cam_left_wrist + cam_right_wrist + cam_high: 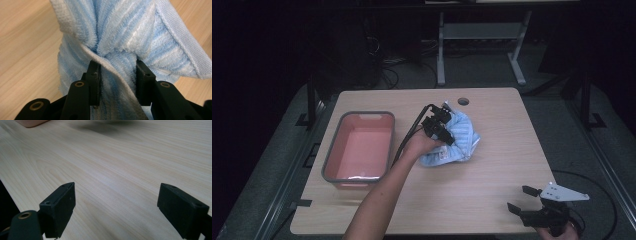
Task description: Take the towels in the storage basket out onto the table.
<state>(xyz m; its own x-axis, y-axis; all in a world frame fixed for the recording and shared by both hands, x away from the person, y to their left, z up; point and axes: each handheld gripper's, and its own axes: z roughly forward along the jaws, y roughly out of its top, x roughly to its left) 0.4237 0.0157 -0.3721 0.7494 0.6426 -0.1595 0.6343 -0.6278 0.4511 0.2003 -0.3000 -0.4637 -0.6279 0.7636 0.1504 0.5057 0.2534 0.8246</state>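
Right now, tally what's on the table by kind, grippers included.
Blue towel: 1
Pink bin with grey rim: 1
Gripper: 2, the left gripper shut on the towel, the right gripper open
Total: 4

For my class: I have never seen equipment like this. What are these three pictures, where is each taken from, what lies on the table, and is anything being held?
No robot here: a person holds a hand tool with two black jaws in each hand. The high view looks down on a wooden table. On it sit a grey-rimmed pink tub and a crumpled blue towel. The other two pictures come from cameras riding on the tools. The left gripper has its jaws pinched on a fold of the towel. The right gripper waits near the table's front right corner, its jaws wide apart over bare wood, holding nothing.
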